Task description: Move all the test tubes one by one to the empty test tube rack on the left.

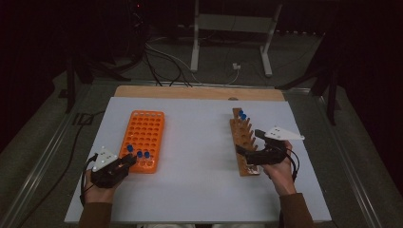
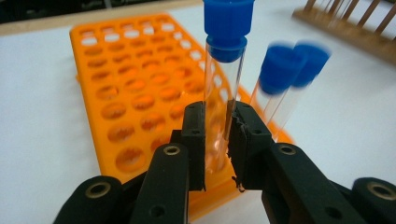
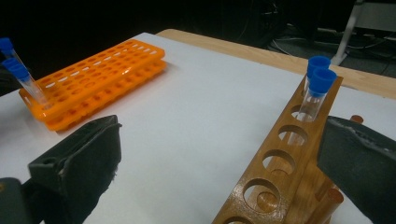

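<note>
A: Left gripper [image 2: 216, 140], low centre of its own view: jaws clamped tight on a clear tube with blue cap [image 2: 223, 74], upright, standing over the near end of the orange rack [image 2: 116, 93]. Two more capped tubes [image 2: 287, 79] stood just right of it, blurred.

B: High view agreed. Gripper [image 1: 127, 161] sat at lower left, touching the rack's [image 1: 147, 128] near corner. Right gripper [image 3: 219, 158]?

A: Jaws wide apart, nothing between the pads. One jaw sat beside the wooden rack [image 3: 280, 168], right of frame; two capped tubes [image 3: 317, 88] stood at its far end.

B: White table [image 1: 199, 156] beneath both.
</note>
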The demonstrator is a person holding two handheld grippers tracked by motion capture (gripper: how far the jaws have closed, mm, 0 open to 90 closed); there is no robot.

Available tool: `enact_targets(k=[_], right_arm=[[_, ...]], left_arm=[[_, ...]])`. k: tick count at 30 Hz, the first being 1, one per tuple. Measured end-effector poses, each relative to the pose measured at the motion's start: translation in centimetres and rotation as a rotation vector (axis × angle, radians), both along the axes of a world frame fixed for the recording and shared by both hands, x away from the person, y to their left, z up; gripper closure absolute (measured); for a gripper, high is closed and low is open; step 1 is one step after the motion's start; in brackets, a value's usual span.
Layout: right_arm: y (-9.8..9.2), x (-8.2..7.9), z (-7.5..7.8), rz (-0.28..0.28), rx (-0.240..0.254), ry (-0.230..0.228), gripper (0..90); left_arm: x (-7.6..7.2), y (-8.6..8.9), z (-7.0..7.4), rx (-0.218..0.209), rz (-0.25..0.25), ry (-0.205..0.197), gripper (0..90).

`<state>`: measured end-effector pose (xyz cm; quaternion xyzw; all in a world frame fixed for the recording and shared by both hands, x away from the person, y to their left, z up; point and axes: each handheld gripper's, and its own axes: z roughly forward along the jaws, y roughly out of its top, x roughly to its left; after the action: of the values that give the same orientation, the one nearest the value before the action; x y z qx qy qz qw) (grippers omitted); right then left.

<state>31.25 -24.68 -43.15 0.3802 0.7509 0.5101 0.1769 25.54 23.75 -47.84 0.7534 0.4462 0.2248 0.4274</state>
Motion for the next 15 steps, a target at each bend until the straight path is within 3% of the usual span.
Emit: enact_targets(k=[3, 15], right_arm=[[0.09, -0.01, -0.06, 0.001, 0.0, 0.003, 0.0], [0.68, -0.01, -0.39, 0.014, -0.018, 0.01, 0.2]], left_arm=[[0.11, -0.25, -0.12, 0.032, -0.004, 0.014, 77.8], [0.15, -0.48, -0.43, 0.07, -0.014, 0.028, 78.1]])
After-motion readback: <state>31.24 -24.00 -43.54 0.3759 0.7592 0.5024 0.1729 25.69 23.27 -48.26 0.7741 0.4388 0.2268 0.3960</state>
